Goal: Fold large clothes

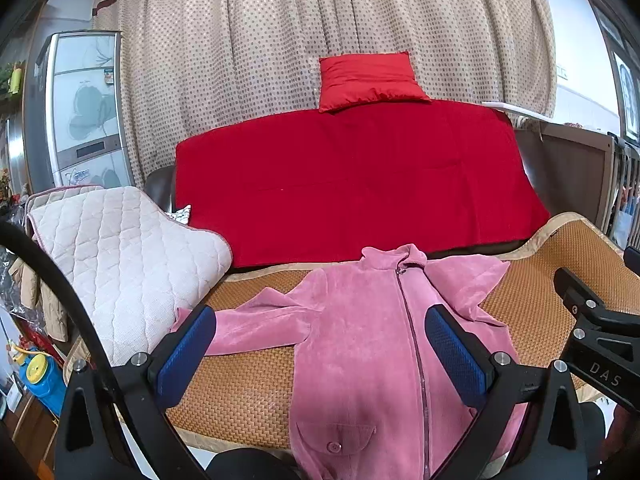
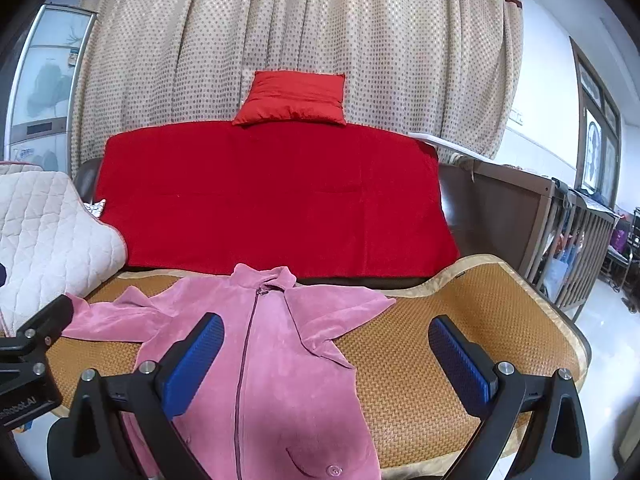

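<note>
Pink jacket (image 1: 360, 344) flat on woven mat (image 2: 440, 344); both claws gape.

Your left gripper (image 1: 320, 354) hovers, jaws wide apart, over pink jacket (image 1: 360, 360) lying zip-up on woven mat (image 1: 240, 392).

The left gripper (image 1: 320, 354) has two black arms with bright blue bumpy pads (image 1: 185, 356) on the inside. Round silver screws sit on top of the arms. A thick black cable (image 1: 60, 280) curves at the left of the frame. The right gripper (image 2: 326, 364) looks the same. White letters "DAS" show on its black side in the left view.
</note>
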`<action>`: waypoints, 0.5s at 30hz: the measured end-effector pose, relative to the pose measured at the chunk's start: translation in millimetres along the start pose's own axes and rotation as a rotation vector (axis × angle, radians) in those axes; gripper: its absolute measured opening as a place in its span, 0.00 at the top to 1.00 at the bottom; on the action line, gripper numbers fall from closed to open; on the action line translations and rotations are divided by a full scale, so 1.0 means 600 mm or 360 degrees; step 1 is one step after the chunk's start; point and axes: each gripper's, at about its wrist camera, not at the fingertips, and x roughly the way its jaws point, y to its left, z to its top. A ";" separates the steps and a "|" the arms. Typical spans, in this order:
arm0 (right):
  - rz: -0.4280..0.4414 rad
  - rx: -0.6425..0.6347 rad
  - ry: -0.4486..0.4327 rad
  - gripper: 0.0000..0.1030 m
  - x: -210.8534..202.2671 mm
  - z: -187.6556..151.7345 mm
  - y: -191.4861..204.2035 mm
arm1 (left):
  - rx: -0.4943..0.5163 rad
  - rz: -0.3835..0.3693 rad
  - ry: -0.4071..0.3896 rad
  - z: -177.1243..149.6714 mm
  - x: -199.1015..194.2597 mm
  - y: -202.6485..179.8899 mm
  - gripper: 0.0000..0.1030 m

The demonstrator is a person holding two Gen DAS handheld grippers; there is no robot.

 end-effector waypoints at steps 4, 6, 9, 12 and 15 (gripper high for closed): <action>-0.0003 0.0000 -0.0003 0.00 0.002 0.000 -0.001 | 0.0006 -0.0007 0.0007 0.001 0.002 -0.001 0.00; -0.0005 0.0003 -0.0007 0.00 0.002 0.000 -0.002 | 0.0008 -0.0007 0.0011 0.003 0.004 0.000 0.00; 0.0001 0.0007 -0.0010 0.00 0.004 0.000 -0.003 | 0.0005 -0.0002 0.0012 0.004 0.005 0.001 0.00; 0.0000 -0.0002 -0.0014 0.00 0.006 0.000 -0.001 | -0.0001 0.0001 0.0020 0.007 0.009 0.004 0.00; 0.0012 -0.0005 -0.0003 0.00 0.012 -0.001 0.003 | -0.0008 0.0009 0.0029 0.008 0.015 0.007 0.00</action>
